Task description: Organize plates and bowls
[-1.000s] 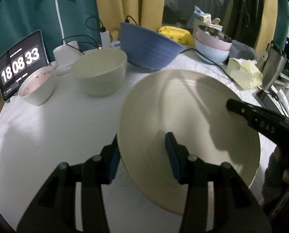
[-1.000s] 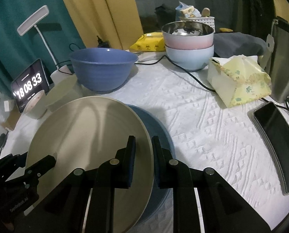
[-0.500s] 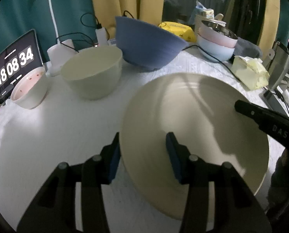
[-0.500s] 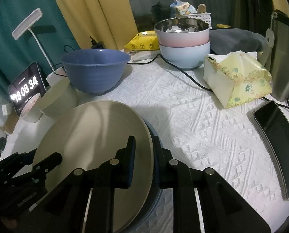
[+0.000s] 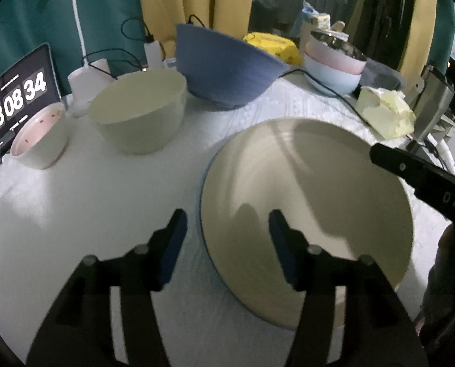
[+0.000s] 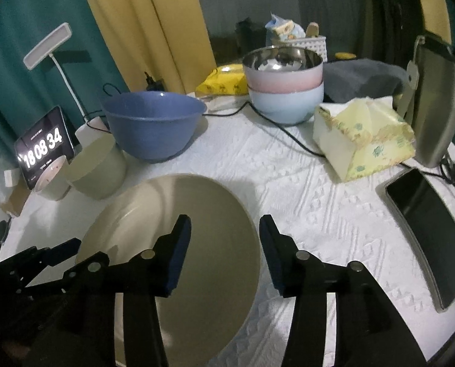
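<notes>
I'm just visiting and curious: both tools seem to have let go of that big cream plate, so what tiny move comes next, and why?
Probably lift both grippers back off the cream plate. It already lies flat on a blue plate, only a blue edge showing, and the left gripper and right gripper have just opened their jaws, clear of it. The cream bowl would be a likely next target.

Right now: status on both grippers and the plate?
Left gripper and right gripper open, just released. Cream plate down on blue plate. Nothing blocking.
</notes>
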The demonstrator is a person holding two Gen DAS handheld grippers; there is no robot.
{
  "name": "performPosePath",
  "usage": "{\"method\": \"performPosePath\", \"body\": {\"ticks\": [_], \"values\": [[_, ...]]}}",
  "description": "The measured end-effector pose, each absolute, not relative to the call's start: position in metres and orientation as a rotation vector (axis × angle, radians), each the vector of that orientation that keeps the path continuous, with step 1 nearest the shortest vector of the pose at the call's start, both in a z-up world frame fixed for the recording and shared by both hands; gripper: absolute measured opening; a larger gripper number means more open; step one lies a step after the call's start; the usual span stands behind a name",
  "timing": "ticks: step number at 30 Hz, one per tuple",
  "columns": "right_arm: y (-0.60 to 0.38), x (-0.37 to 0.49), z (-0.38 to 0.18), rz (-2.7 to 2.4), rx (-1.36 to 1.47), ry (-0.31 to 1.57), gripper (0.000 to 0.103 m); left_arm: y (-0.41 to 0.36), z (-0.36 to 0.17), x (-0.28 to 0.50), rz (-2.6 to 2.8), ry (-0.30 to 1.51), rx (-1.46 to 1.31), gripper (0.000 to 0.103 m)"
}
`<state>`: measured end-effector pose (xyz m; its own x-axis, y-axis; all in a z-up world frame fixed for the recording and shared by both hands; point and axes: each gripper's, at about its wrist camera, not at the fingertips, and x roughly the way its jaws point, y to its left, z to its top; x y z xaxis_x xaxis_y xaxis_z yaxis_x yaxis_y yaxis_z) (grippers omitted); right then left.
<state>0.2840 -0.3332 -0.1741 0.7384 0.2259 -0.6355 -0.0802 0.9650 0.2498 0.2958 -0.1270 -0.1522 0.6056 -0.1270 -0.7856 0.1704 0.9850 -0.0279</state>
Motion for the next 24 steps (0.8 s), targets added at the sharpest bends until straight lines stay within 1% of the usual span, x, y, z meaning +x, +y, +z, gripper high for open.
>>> {"method": "performPosePath", "body": {"ticks": [5, 10, 17, 24], "values": [[-0.330, 0.277, -0.167, 0.169, 0.201, 0.709, 0.050, -0.117, -0.144, 0.289, -0.148, 0.882, 0.027, 0.064], [-0.329, 0.273, -0.168, 0.160, 0.201, 0.723, 0.050, -0.104, -0.150, 0.288, -0.123, 0.907, -0.011, 0.064], [-0.335, 0.272, -0.178, 0.140, 0.211, 0.754, 0.050, -0.101, -0.159, 0.291, -0.133, 0.933, -0.061, 0.064], [-0.340, 0.282, -0.195, 0.133, 0.241, 0.802, 0.050, -0.112, -0.166, 0.304, -0.150, 0.955, -0.050, 0.064]]}}
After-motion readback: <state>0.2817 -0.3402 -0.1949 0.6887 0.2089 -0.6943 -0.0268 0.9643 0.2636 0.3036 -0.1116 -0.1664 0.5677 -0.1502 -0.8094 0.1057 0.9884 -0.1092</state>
